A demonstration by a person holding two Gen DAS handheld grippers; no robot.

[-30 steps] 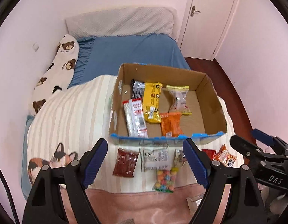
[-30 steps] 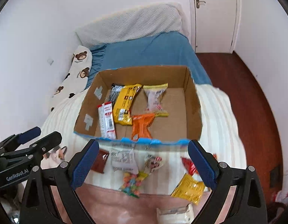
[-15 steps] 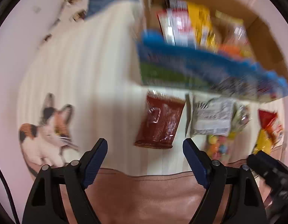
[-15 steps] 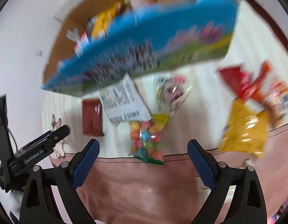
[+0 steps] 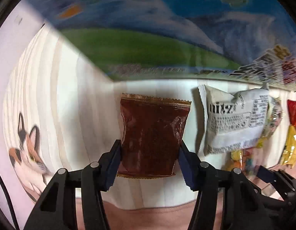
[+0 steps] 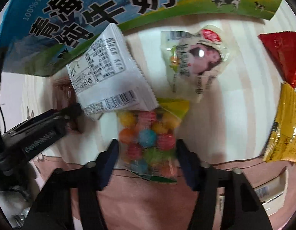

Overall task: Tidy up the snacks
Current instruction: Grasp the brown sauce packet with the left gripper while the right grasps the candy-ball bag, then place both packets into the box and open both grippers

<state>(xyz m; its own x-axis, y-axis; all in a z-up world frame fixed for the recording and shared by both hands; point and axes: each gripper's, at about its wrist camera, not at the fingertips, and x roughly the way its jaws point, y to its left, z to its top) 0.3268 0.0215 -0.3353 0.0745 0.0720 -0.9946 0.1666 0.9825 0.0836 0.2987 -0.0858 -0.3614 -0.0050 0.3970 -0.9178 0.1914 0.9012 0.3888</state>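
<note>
Two snack packets sit between two pairs of blue-padded fingers. On the left hand-held gripper [image 5: 149,163], the fingers stand on either side of the dark red-brown packet [image 5: 152,136], their pads touching its lower edges, so it is closed onto that packet, which lies flat on the striped bedcover [image 5: 71,115] directly ahead. Beyond the packet rises the blue and green printed side of the cardboard box [image 5: 148,38]. To the right of this hand-held gripper lies a white packet with printed text [image 5: 234,122], its far corner close to the box, and further right show a yellow packet [image 5: 290,149] and a red one [image 5: 294,111]. To its left, a calico cat print [image 5: 27,145] marks the cover. On the right hand-held gripper [image 6: 147,153], the fingers flank a clear bag of coloured candy balls [image 6: 148,138], pads against its sides; the view is blurred, but it looks clamped on the bag, which rests on the bedcover. Just ahead and left, the white packet overlaps the bag's top corner. Ahead and right lies a cream packet with a pink picture [image 6: 195,61], apart from the bag. Far left, the other hand-held gripper's black frame shows over the brown packet.
</note>
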